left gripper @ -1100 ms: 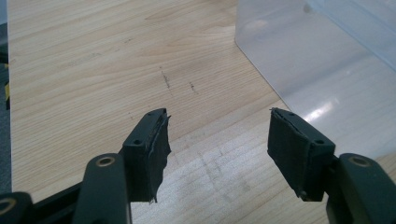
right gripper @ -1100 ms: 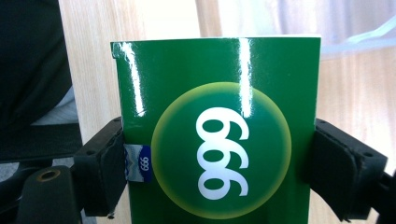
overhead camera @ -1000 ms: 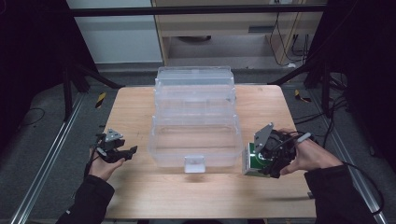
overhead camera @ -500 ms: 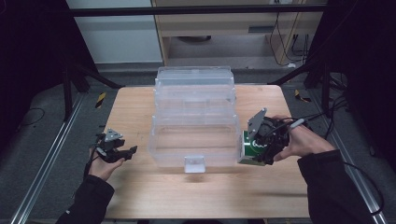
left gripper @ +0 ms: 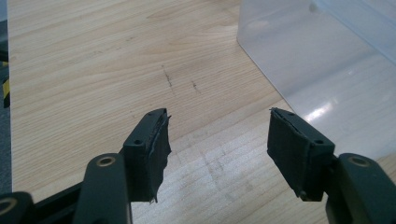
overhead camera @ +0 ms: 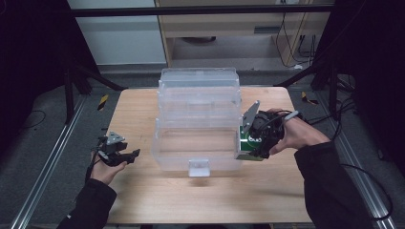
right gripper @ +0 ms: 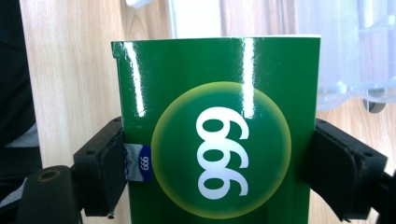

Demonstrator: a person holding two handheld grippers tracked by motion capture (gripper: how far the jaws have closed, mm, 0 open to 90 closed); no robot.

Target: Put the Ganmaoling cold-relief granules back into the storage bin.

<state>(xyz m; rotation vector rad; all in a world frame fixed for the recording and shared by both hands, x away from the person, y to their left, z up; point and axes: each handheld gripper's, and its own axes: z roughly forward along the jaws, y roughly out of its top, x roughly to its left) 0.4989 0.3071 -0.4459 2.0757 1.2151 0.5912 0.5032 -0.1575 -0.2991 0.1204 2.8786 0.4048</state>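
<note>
The right gripper point(overhead camera: 249, 143), right of centre in the high view, pinches a green box point(right gripper: 215, 130) between both jaws, just beside the clear plastic drawer unit point(overhead camera: 198, 119). The right hand point(overhead camera: 298, 136) holds it tilted. The left gripper point(overhead camera: 125, 156), at lower left, has its jaws spread wide and empty above the wooden table point(left gripper: 93, 70).

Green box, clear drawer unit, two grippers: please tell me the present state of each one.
Green box: clamped between the right gripper's jaws, beside the drawer unit.
Clear drawer unit: upright on the table, bottom drawer pulled out and looks empty.
Right gripper: shut on the green box.
Left gripper: open, holding nothing, low above the wooden table.
</note>
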